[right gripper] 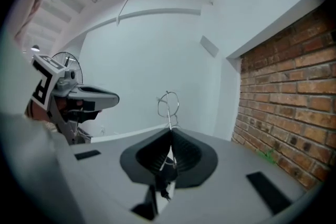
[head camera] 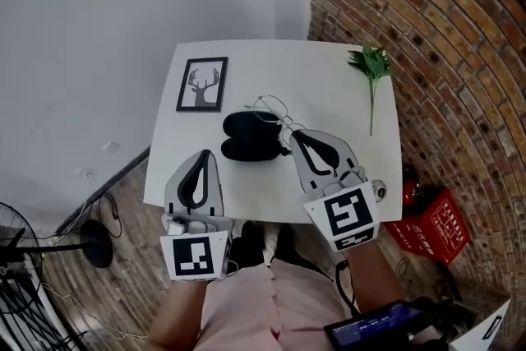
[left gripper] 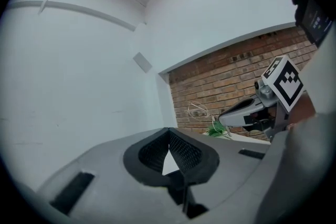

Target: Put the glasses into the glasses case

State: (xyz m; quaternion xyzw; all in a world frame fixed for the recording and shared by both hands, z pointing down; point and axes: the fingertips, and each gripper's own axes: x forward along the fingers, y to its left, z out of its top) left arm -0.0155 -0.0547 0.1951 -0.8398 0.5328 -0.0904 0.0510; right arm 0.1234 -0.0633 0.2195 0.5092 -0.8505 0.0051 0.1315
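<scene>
Here, right gripper (head camera: 293,134) fingers clamp the glasses (head camera: 275,108) by the black glasses case (head camera: 246,139); left gripper (head camera: 205,152) fingers meet, empty.

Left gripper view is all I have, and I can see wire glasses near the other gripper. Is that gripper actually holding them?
Observer: Yes. In its own view the right gripper is shut on a thin wire part of the glasses, and the frame sticks up past the jaw tips.
Operator: Where is the case? I can't see it.
Observer: The black glasses case lies open on the white table, between the two grippers.
Operator: Are the glasses in it?
Observer: It doesn't look so. In the head view the frame only overlaps the case's far right corner.
</scene>
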